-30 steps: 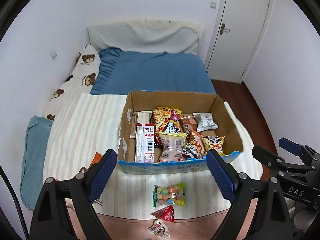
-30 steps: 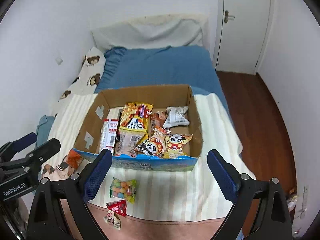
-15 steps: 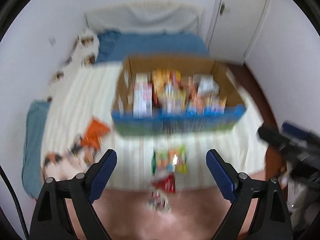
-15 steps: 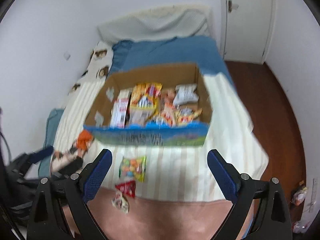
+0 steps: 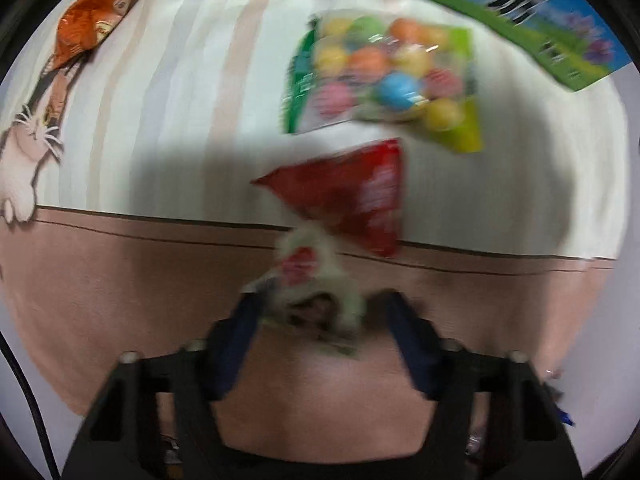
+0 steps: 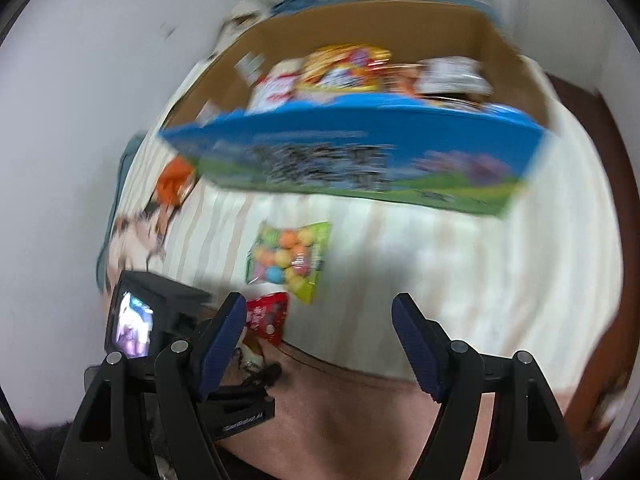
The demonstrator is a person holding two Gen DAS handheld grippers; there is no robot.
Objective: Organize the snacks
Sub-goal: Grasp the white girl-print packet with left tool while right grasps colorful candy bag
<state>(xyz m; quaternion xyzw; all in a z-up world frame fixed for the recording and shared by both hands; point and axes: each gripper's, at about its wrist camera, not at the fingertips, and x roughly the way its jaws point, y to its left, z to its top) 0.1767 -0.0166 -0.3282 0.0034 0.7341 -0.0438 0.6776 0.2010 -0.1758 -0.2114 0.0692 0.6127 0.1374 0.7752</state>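
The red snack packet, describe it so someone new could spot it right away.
Find the cardboard box on the striped blanket. In front lies a bag of coloured balls; just nearer is the red packet, triangular and solid red.

One cardboard box (image 6: 360, 160) on the striped blanket (image 5: 180, 100), with at least four snack packets (image 6: 340, 68) blurred together inside, exact count not readable. Outside the box, four packets: one bag of coloured candy balls (image 5: 380, 76) just beside the box's front wall, one red triangular packet (image 5: 352, 196) at the blanket's near edge, one small white packet (image 5: 312, 280) past that edge on the pink sheet (image 5: 120, 280), one orange packet (image 5: 92, 24) towards the blanket's left edge. Two grippers, left (image 5: 320, 316) and right (image 6: 320, 312).
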